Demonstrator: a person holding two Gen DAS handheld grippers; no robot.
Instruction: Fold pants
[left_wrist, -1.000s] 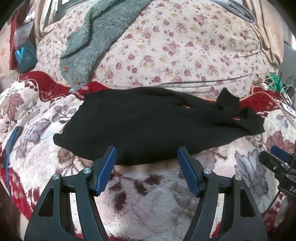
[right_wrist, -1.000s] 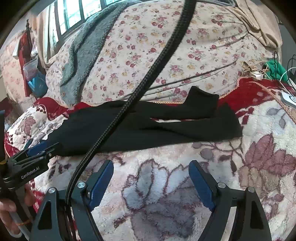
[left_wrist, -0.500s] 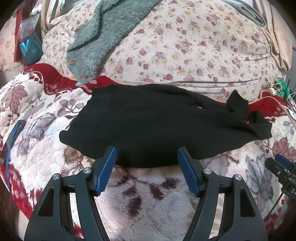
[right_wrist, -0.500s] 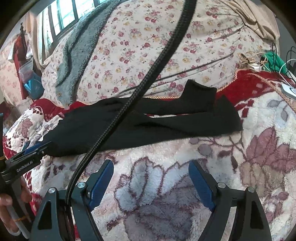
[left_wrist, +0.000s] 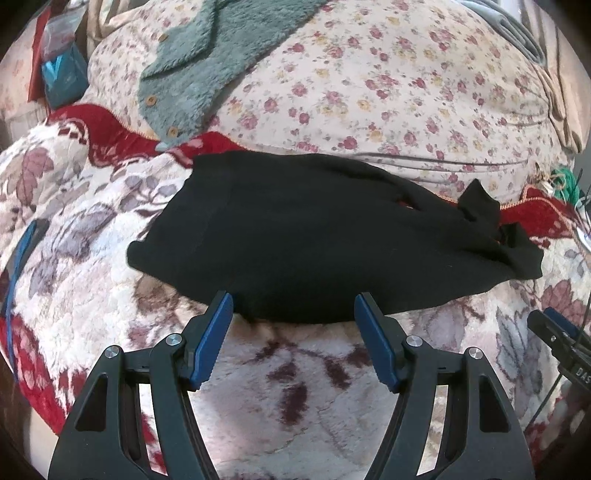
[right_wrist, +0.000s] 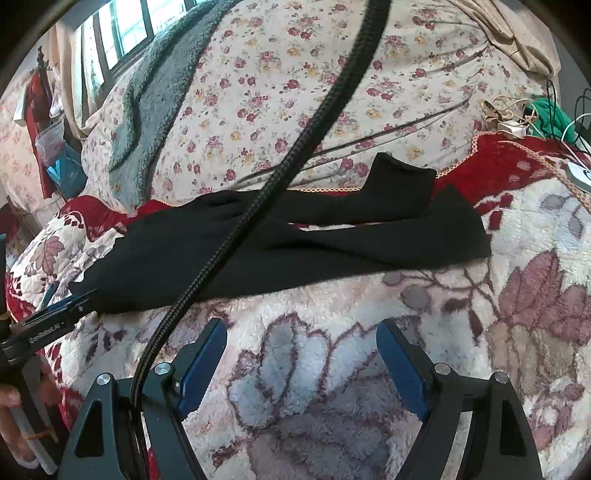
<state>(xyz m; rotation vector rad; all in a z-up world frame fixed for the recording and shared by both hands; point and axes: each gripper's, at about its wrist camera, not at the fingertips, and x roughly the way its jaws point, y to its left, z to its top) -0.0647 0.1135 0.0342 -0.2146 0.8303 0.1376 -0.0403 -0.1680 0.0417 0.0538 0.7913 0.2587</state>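
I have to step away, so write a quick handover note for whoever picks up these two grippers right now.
Left gripper: open, empty, jaws wide at the near edge of the black fabric pants, toward the waist end.
Right gripper: open, empty, over the plush floral blanket, short of the pants' leg end.
Pants: spread lengthwise across the blanket, legs lying loosely over each other with a gap between them, one cuff turned up against the floral quilt.
Done: no fold visible.
Left: grasp the pants and make the folds.
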